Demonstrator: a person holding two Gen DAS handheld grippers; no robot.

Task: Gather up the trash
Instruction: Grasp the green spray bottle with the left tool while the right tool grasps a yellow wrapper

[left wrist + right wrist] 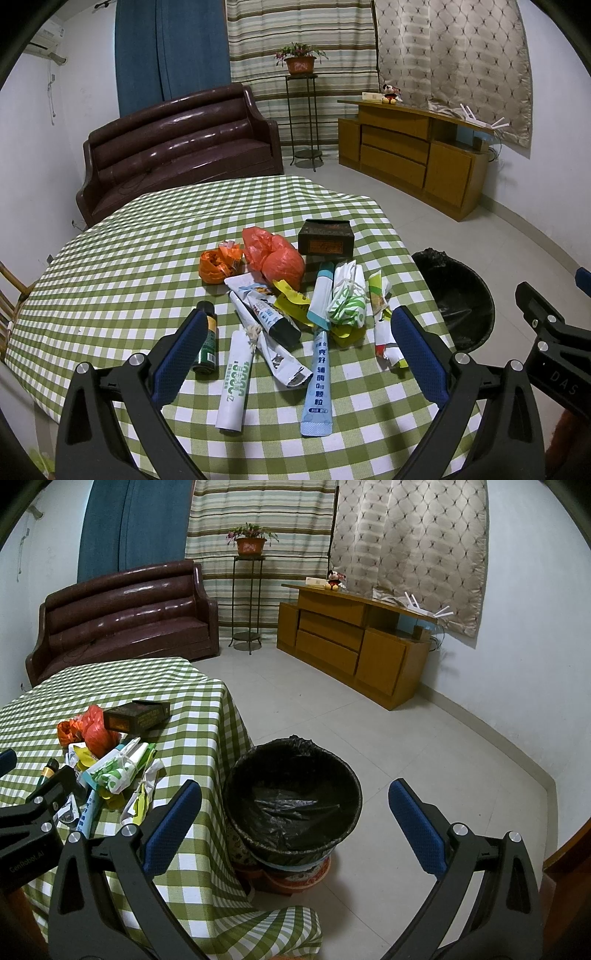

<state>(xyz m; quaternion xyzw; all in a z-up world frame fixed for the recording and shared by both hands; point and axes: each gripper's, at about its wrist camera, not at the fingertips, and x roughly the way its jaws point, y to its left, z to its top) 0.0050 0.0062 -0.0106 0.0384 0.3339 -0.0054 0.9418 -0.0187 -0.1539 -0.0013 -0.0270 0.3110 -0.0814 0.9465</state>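
A pile of trash lies on the green checked table (110,258): a red plastic bag (277,254), an orange crumpled wrapper (218,264), a dark box (327,238), a blue sachet (319,384), a white tube (234,380), a small dark bottle (207,339) and several wrappers. My left gripper (299,325) is open and empty, just above the near side of the pile. My right gripper (295,797) is open and empty, above the black-lined trash bin (293,794) beside the table. The bin (458,299) also shows in the left wrist view.
A brown sofa (177,147) stands behind the table. A wooden cabinet (354,646) and a plant stand (249,602) are by the far wall. Tiled floor (406,738) spreads to the right of the bin.
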